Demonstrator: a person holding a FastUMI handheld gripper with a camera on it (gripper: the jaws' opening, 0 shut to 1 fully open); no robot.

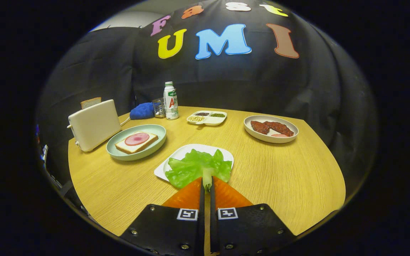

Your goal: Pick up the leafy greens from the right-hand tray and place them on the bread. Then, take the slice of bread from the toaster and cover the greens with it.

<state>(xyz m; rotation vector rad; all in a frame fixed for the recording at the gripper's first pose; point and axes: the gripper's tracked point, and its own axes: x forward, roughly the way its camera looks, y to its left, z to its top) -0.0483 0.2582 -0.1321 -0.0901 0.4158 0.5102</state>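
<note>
both claw [206,183] fingers pinching leafy greens [198,167] stem, tray [183,152] edge

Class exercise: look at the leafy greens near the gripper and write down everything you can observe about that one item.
The leafy greens are a bright green, glossy, plastic-looking lettuce leaf with ruffled edges and a pale stem. The leaf is spread across the near part of a white tray, its near edge overhanging toward the wooden table. The stem points toward the gripper, whose orange jaws are closed on it from both sides. Whether the leaf is lifted off the tray cannot be told.
</note>
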